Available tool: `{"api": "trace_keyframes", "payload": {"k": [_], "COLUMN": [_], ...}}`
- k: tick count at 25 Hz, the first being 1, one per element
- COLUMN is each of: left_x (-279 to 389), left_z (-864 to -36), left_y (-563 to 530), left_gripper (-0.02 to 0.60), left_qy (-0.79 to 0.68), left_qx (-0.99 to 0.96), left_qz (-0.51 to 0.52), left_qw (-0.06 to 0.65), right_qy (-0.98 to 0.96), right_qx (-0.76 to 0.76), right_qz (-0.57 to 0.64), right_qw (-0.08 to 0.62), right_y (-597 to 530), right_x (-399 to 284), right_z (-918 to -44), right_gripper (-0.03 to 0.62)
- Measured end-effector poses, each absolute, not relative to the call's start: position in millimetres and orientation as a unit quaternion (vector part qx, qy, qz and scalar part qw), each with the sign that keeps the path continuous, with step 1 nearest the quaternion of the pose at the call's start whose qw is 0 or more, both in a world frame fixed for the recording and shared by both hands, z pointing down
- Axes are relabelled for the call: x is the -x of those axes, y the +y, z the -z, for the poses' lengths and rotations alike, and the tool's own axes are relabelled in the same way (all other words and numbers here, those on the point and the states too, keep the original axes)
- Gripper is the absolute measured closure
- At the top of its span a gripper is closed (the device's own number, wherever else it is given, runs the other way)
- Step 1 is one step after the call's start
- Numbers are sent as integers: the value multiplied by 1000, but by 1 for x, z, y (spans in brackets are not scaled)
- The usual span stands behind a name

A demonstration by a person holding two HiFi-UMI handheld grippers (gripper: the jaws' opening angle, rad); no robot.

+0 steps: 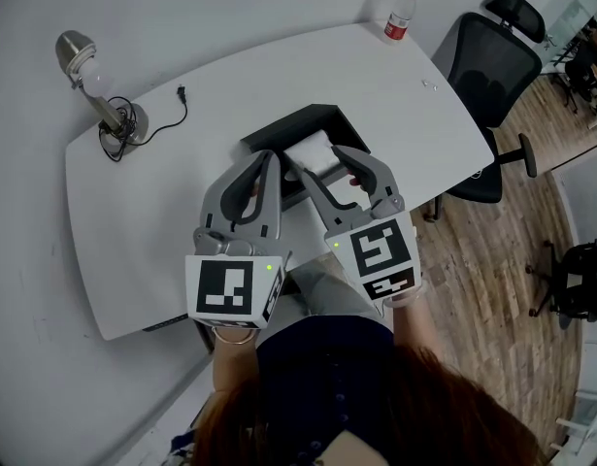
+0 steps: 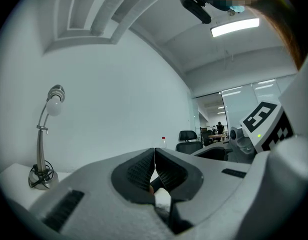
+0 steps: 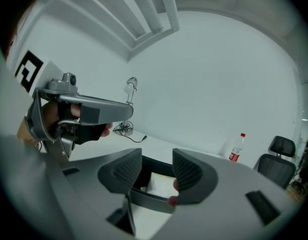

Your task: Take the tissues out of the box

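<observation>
A black tissue box (image 1: 279, 129) sits in the middle of the white table (image 1: 133, 221), with a white stack of tissues (image 1: 313, 151) showing in its open top. My left gripper (image 1: 269, 158) hovers over the box's left side, its jaws shut tip to tip (image 2: 154, 151) with nothing seen between the pads. My right gripper (image 1: 322, 163) hangs just above the tissues with its jaws open. In the right gripper view the box rim (image 3: 148, 199) and the tissues (image 3: 161, 183) lie below the empty gap (image 3: 158, 166).
A desk lamp (image 1: 94, 85) with a coiled cord and a loose plug (image 1: 182, 93) stands at the table's far left. A red-capped bottle (image 1: 400, 13) stands at the far edge. A black office chair (image 1: 492, 66) is by the table's right side.
</observation>
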State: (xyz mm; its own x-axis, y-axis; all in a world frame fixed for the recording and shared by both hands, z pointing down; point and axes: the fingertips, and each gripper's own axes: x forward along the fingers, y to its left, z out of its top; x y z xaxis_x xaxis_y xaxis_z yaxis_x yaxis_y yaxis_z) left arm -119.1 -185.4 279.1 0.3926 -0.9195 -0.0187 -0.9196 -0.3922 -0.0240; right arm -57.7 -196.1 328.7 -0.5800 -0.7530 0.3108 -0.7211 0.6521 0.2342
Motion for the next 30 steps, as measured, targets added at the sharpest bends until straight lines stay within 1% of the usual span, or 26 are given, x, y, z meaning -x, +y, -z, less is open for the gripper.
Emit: {"api": "trace_keyframes", "payload": {"k": [15,30], "left_x": [121,127], "left_z": [-291,-310], "left_y": [-230,-265], "left_gripper": [557,556], "left_qy": [545,534], "left_qx": [839,845], "left_qz": [3,6], "left_qw": [-2,-33], "right_qy": [-888,-862], "right_qx": [-374,-344], "right_qz": [2,-62], "right_qw": [266,369], "right_y": [-232,-253], "right_x": [66,67], "right_z": [-377,-437], "right_gripper": [336,293]}}
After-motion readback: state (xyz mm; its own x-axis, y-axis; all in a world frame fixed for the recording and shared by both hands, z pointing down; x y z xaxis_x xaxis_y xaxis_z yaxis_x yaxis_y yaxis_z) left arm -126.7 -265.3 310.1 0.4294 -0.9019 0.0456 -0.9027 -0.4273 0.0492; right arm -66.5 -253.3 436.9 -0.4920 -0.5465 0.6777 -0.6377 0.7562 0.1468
